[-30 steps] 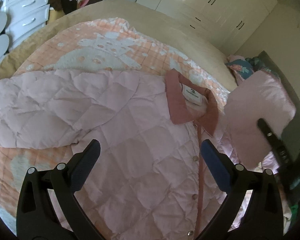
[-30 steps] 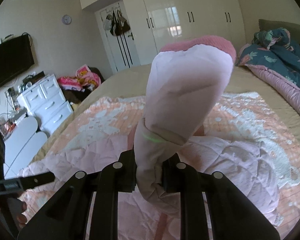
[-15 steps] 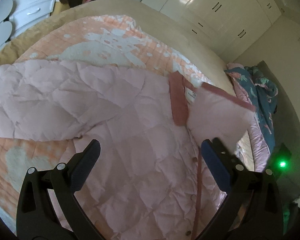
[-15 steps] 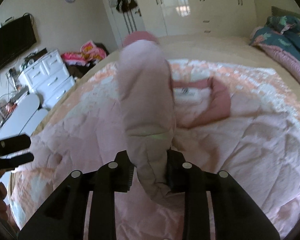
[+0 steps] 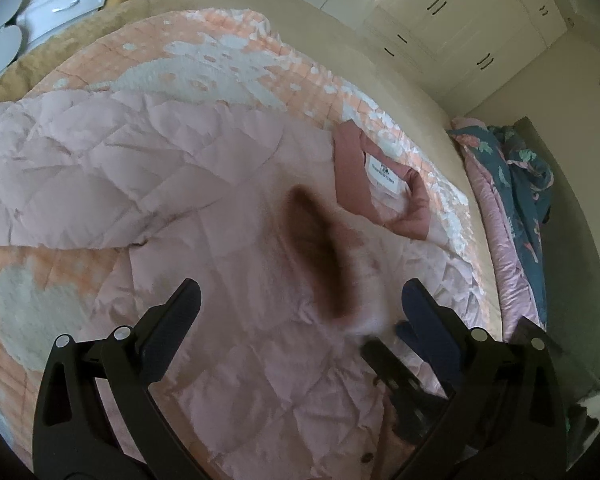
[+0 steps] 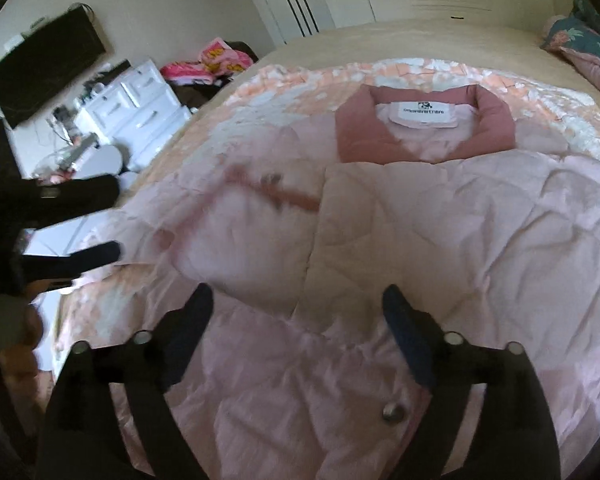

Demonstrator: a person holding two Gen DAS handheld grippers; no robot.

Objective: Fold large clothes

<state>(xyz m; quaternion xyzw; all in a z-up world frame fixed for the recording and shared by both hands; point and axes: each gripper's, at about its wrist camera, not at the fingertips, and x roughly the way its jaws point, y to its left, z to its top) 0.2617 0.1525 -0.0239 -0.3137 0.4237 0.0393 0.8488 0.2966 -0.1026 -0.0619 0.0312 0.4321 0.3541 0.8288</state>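
A pale pink quilted jacket (image 5: 228, 264) with a darker pink collar (image 5: 352, 168) lies face up on the bed. Its right sleeve (image 6: 244, 236) lies folded across the chest, blurred, cuff toward the collar. Its other sleeve (image 5: 80, 184) stretches out to the left. My right gripper (image 6: 298, 304) is open and empty just above the jacket front, by a snap button (image 6: 394, 412). My left gripper (image 5: 300, 300) is open and empty over the jacket; it also shows at the left of the right wrist view (image 6: 100, 220).
The jacket lies on an orange and white quilt (image 5: 220, 52) over a tan bed (image 5: 340, 32). A teal and pink duvet (image 5: 512, 184) is bunched at the right side. White drawers (image 6: 140, 108) and a TV (image 6: 48, 68) stand left of the bed.
My right gripper has let go of the sleeve, which has dropped across the jacket's chest. The right gripper has opened and come down low over the jacket front.
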